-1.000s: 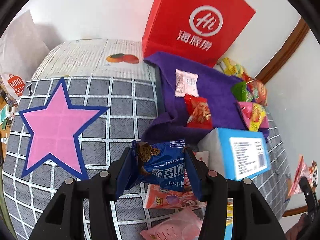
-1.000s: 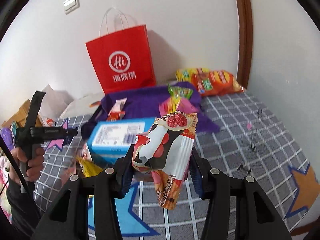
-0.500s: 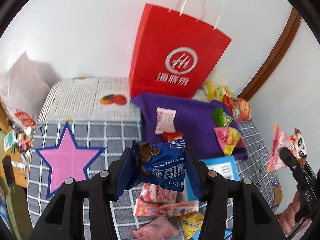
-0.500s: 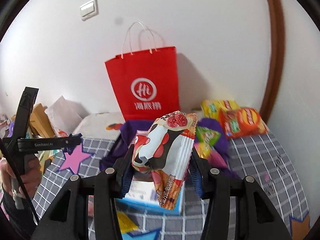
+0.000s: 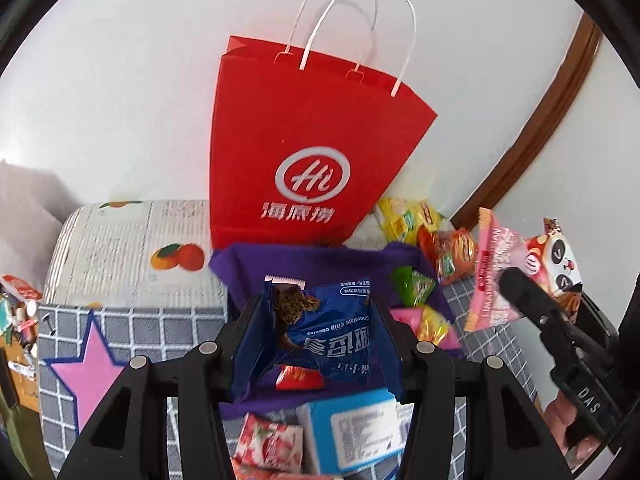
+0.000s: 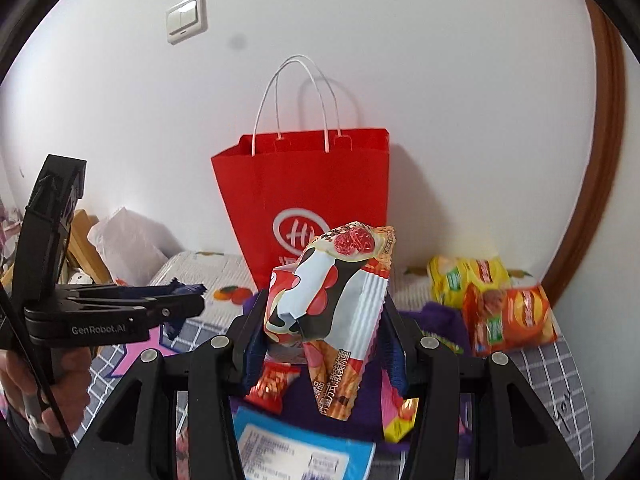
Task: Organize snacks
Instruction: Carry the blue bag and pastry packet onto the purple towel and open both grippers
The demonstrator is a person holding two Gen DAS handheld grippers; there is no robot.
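The left hand-held gripper (image 5: 318, 334) is clamped on a blue chocolate-chip cookie packet (image 5: 328, 336), held in the air in front of the red paper bag (image 5: 308, 152). The right hand-held gripper (image 6: 320, 344) grips a cow-print snack packet (image 6: 332, 300), also aloft before the bag. Below lie a purple cloth (image 5: 320, 260), a blue box (image 5: 356, 432) and loose snack packets.

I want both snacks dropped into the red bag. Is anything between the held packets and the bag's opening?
Nothing visible blocks it. The blue cookie packet and the panda packet hang above the purple cloth, short of the red bag, whose top stands open.
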